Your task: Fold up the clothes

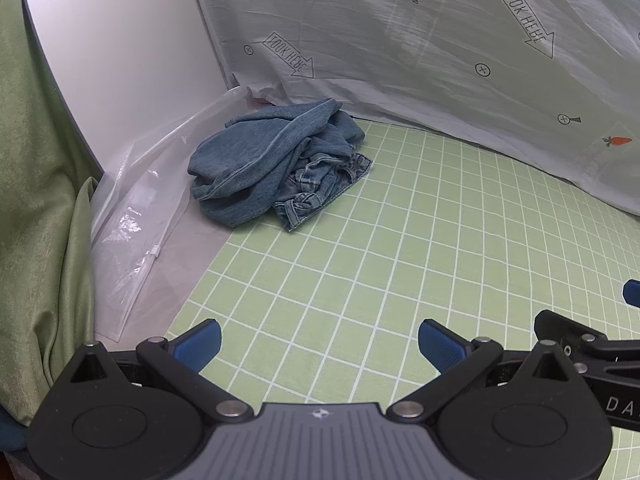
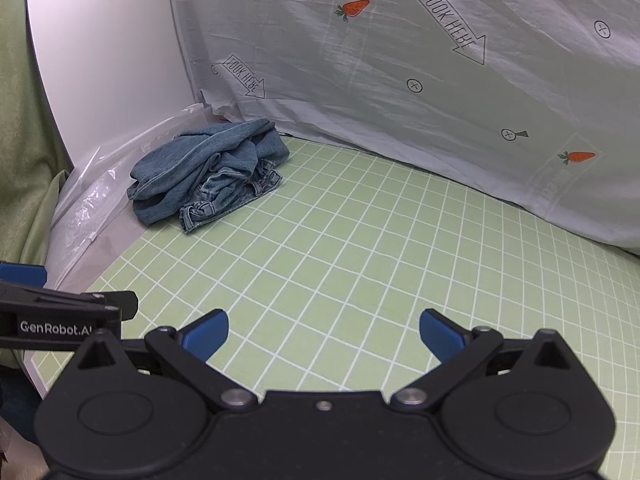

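Note:
A crumpled pair of blue jeans (image 1: 276, 164) lies in a heap at the far left corner of the green grid mat (image 1: 380, 248), partly on a clear plastic bag. The right wrist view shows the same jeans (image 2: 208, 172) further off to the left. My left gripper (image 1: 320, 344) hovers over the near part of the mat, open, with nothing between its blue pads. Equally wide apart and empty, my right gripper (image 2: 324, 332) is open above the green grid mat (image 2: 380, 240). Both grippers are well short of the jeans.
A clear plastic bag (image 1: 132, 216) lies along the left edge by a white panel (image 1: 120, 60). A white printed sheet (image 1: 420, 48) forms the back wall. Green curtain fabric (image 1: 36, 200) hangs at the left. The other gripper's body (image 2: 60, 316) shows at the left of the right wrist view.

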